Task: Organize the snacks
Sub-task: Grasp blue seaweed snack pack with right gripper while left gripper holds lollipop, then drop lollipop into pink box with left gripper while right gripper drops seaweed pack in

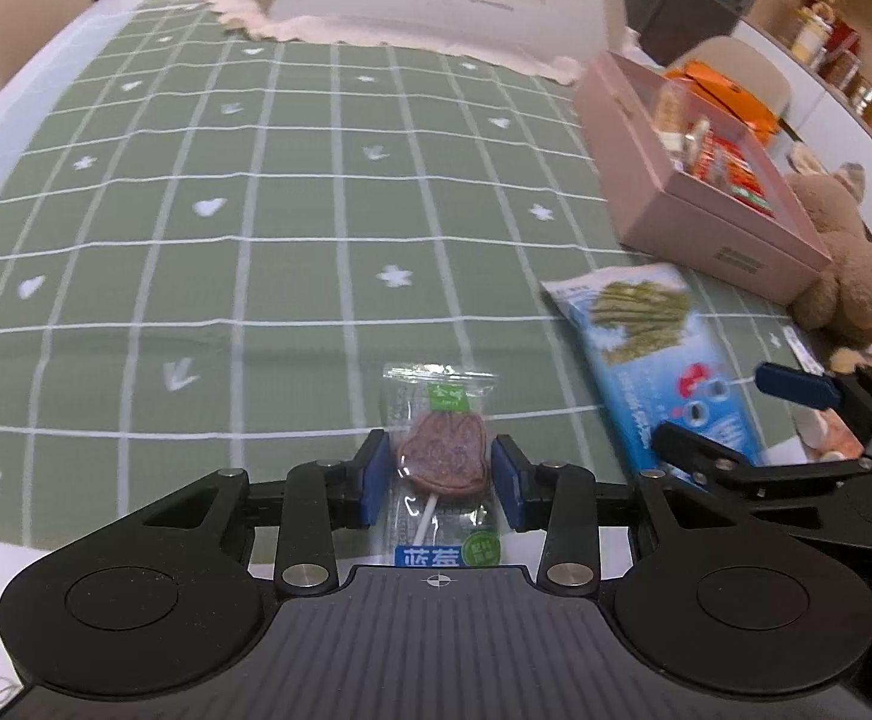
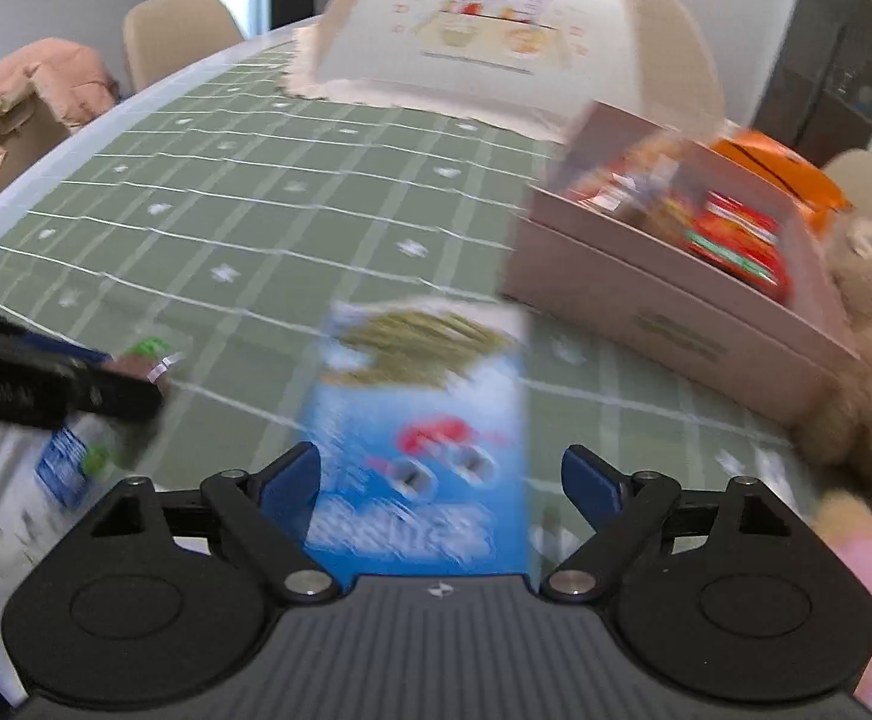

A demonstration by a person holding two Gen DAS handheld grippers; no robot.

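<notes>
Left tool (image 1: 442,468) straddles lollipop (image 1: 445,456); seaweed packet (image 1: 658,354), pink box (image 1: 694,222) beside.

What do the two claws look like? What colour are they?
Both look alike. The left claw and right claw are matte black plastic with blue pads on the fingertips. Jointed black link bars with silver screw heads carry each finger. Behind sits a ribbed dark grey plate with a small round crosshair mark, flanked by two rounded black housings bearing circular discs. No cables or sleeves show.
</notes>
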